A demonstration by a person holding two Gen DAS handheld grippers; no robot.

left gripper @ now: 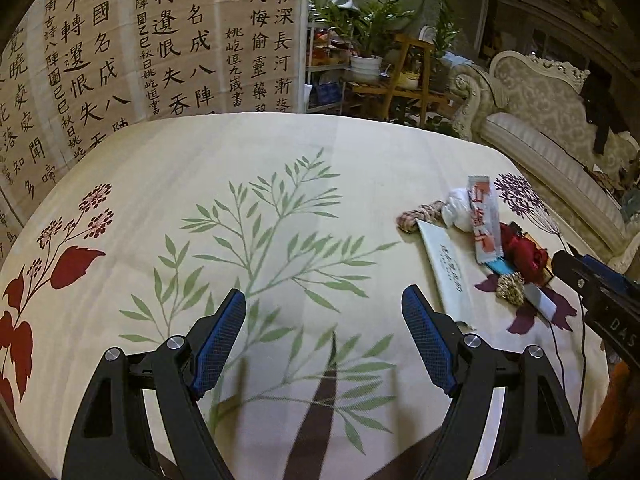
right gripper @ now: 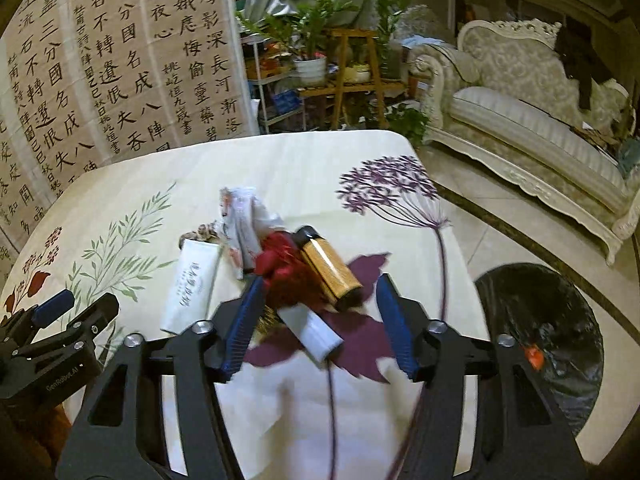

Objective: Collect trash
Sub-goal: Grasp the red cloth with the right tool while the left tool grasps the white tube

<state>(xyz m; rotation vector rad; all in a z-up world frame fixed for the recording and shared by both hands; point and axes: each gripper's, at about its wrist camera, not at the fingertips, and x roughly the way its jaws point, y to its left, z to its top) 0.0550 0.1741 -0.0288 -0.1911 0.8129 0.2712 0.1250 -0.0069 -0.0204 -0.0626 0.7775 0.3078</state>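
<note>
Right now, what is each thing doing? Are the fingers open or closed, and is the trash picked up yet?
Left gripper: open, holding nothing, over bare tablecloth.
Right gripper: open, holding nothing, fingers on either side of the trash pile.
Gold tube: lying on its side, on the table.
Red wrapper: crumpled, in the pile.
White packet: lying flat.
White tissue: scrunched up.
Bin bag: open, on the floor beside the table.

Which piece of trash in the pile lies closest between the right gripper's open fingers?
The small white wrapper, lying just ahead between the right gripper fingers. The gold-and-black packet, red wrapper and long white packet sit farther off.
</note>
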